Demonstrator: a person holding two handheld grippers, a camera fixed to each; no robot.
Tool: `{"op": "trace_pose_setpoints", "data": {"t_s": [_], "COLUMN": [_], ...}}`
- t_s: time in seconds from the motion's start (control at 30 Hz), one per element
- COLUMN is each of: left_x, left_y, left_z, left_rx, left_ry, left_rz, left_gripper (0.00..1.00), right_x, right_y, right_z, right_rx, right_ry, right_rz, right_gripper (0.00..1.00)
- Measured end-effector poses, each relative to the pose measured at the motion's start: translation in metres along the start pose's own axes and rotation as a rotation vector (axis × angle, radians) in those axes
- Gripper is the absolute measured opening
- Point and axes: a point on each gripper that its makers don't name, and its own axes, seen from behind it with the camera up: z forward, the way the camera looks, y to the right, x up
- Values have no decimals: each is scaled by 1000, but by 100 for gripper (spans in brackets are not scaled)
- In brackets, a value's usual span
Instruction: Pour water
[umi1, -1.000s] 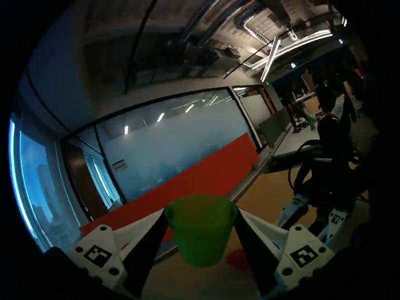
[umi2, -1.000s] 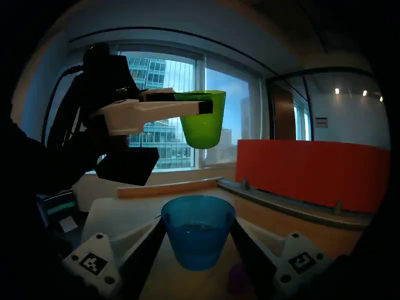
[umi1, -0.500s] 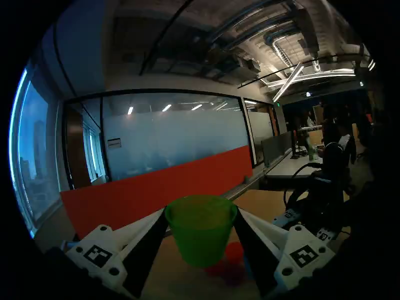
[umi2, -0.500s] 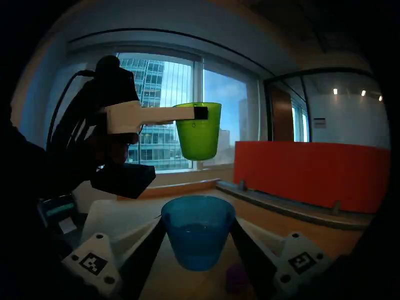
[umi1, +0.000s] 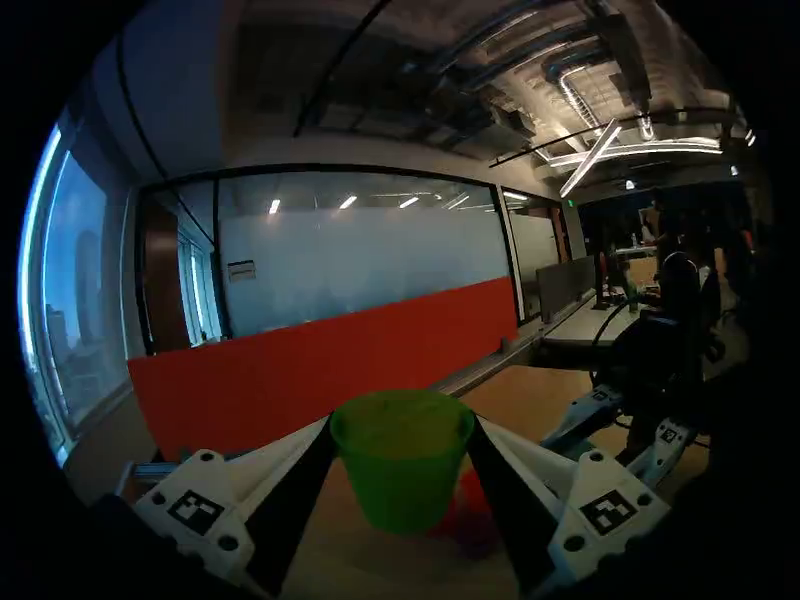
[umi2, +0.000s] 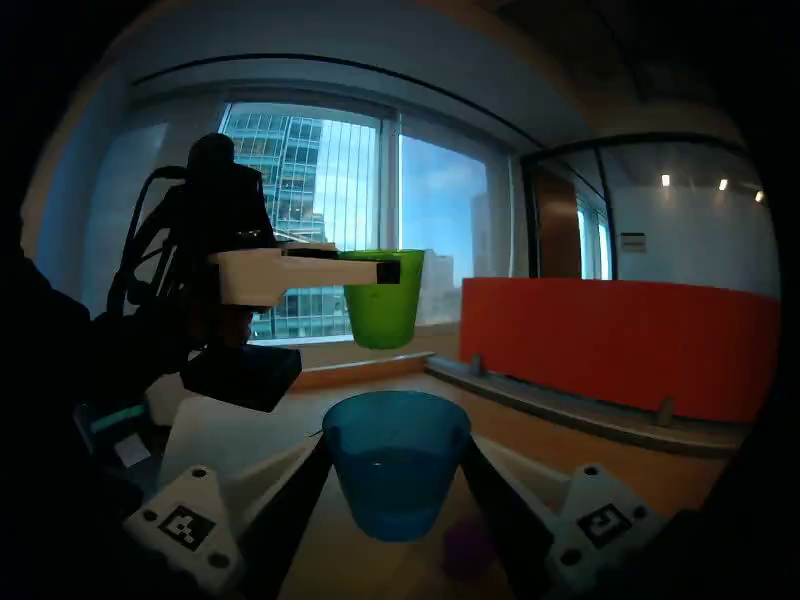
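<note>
— Where's the water?
— In the translucent blue cup (umi2: 396, 490), upright, pinched by the right gripper (umi2: 397, 445).
— And the green cup (umi1: 402, 480)?
— Upright, clamped by the left gripper (umi1: 401, 440), higher, farther off, slightly left.

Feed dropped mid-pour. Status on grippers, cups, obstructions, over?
Left gripper shut on green cup, upright, raised. Right gripper shut on blue cup, level, water inside. Cups apart. Small purple object low beside blue cup.
</note>
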Motion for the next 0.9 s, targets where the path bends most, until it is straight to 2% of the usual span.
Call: {"op": "trace_pose_setpoints", "data": {"t_s": [0.57, 0.9], "left_x": [-54, -80], "left_y": [-5, -4], "left_z": [-7, -12], "left_rx": [23, 18], "left_ry": [-49, -96], "left_rz": [-66, -76], "left_gripper": [88, 88], "right_x": [-6, -12], "right_y": [23, 30], "right_z": [-27, -31], "right_rx": [-61, -73], "right_ry": [-26, -49], "right_rz": [10, 10], "right_gripper": [89, 89]}}
